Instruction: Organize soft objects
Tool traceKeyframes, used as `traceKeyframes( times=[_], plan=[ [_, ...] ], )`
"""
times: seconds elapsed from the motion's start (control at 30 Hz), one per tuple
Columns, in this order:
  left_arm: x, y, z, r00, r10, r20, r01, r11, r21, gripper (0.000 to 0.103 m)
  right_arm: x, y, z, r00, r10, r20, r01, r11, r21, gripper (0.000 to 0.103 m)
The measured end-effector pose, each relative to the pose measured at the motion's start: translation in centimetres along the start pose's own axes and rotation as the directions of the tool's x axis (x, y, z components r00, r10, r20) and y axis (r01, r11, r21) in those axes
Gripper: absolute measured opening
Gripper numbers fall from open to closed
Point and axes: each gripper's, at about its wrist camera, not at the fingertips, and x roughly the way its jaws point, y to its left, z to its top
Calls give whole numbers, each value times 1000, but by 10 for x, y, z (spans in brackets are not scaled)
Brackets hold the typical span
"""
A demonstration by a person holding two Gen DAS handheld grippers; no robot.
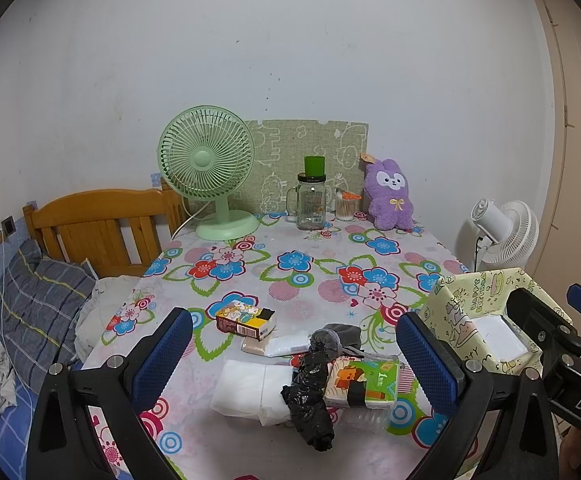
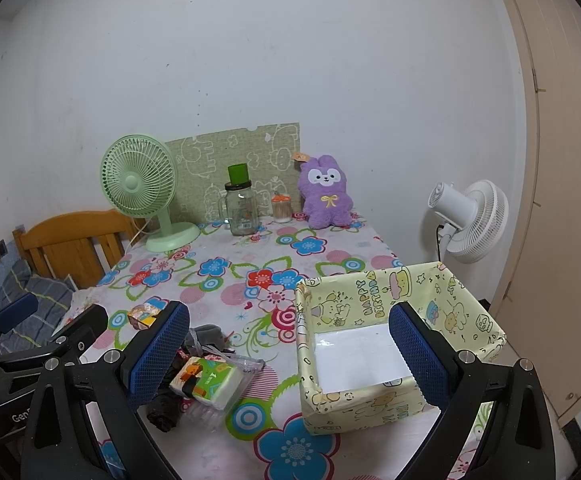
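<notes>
Right wrist | both tools (image 2: 288,352) wide open, empty | box (image 2: 466,312) near table edge

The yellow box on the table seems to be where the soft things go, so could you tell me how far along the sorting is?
Barely begun, it seems. Done: the yellow box holds only a flat white sheet or pack. In hand: nothing; the left gripper and right gripper are both open. Left: the green tissue pack, black bag, white pack, grey sock and small carton lie on the tablecloth.
</notes>
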Motion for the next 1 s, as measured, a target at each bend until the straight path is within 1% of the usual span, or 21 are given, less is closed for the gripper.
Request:
traceKeyframes(
  times=[0.7, 1.0],
  plan=[
    [-2, -2, 2, 1000, 3, 6, -3, 1000, 3, 102, -1, -1, 0, 1000, 4, -1, -4, 1000, -5, 101],
    [2, 0, -3, 1000, -3, -16, 3, 1000, 1, 101, 3, 0, -1, 1000, 13, -13, -13, 1000, 3, 101]
  ],
)
